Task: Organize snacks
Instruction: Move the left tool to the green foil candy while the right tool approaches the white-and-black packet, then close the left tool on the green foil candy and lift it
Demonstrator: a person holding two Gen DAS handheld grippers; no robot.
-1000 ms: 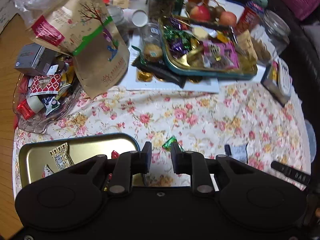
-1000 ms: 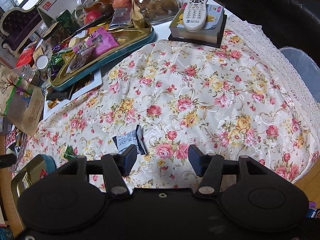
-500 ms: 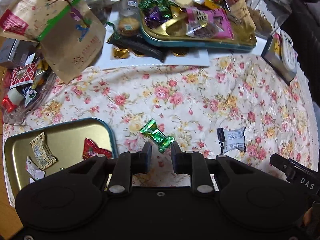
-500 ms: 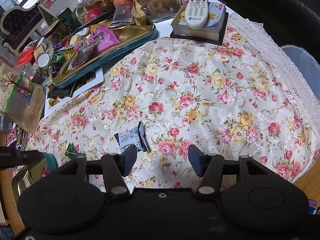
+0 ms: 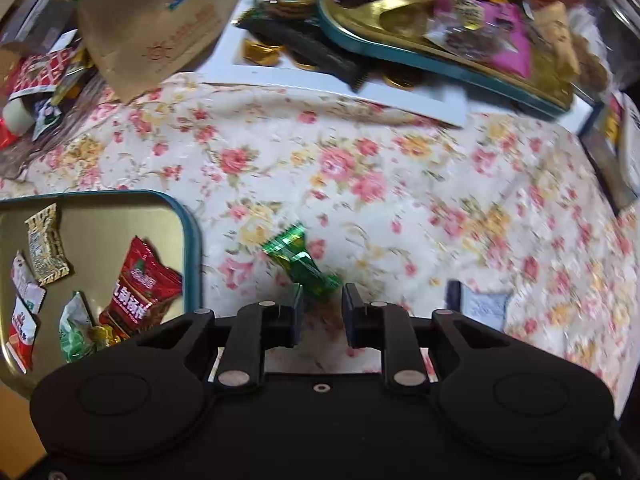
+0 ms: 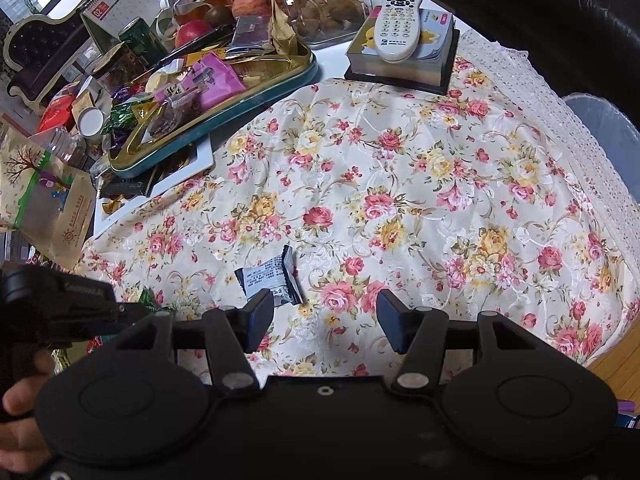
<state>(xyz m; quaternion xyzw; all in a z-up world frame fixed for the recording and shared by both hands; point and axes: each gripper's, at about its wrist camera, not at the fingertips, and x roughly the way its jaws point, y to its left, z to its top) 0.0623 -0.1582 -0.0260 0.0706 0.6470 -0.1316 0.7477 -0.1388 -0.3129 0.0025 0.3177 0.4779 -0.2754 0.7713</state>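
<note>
Left gripper (image 5: 320, 304) points straight down over green candy (image 5: 299, 258) on floral cloth (image 5: 400, 184) – jaws narrowly parted, candy's near end between tips, not pinched. Right gripper (image 6: 325, 316) tilted, jaws spread, nothing held. Gold tray (image 5: 100, 216) just left of candy holds about 5 wrapped snacks.

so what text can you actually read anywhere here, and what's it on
"02": red tab of the desk calendar, far left of the table.
Red snack packet in the gold tray: large Chinese characters, too blurred to read.
Grey-and-black sachet: print too small.
Remote control, kraft paper bag: unreadable.
</note>
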